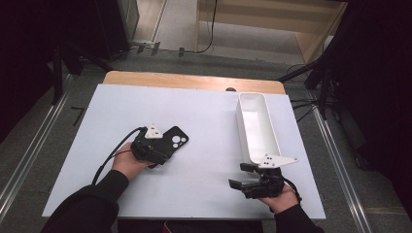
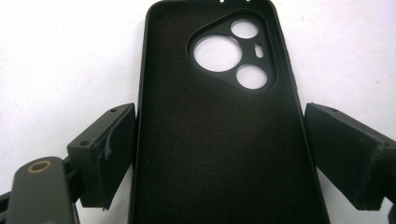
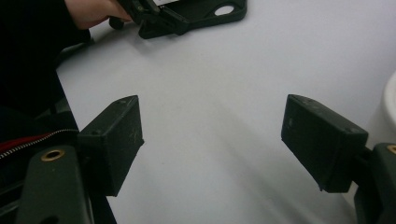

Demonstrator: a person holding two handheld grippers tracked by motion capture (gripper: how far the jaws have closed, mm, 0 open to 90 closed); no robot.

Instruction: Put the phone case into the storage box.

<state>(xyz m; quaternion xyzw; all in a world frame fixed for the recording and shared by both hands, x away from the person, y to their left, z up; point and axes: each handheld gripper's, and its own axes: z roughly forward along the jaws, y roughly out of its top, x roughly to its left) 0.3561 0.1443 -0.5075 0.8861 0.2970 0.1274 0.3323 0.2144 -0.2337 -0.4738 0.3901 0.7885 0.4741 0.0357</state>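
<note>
A black phone case (image 1: 176,138) lies hollow side up on the white table top, left of the middle, its camera cut-outs at the far end. My left gripper (image 1: 164,147) straddles its near half. In the left gripper view both pads (image 2: 116,140) sit against the long edges of the case (image 2: 215,149), so the left gripper (image 2: 219,126) is shut on it. My right gripper (image 1: 236,175) rests near the front right of the table, its jaws pointing left. It stands open (image 3: 212,126) over bare table. The right gripper view takes in the case (image 3: 210,10) and the left gripper (image 3: 156,21) at its top.
A long white bin (image 1: 241,121) stands empty along the right side, its near end just beyond my right gripper, and its wall (image 3: 390,100) is at the edge of the right gripper view. The white table top (image 1: 204,116) has a wooden strip at its far edge. A cable trails from the left gripper.
</note>
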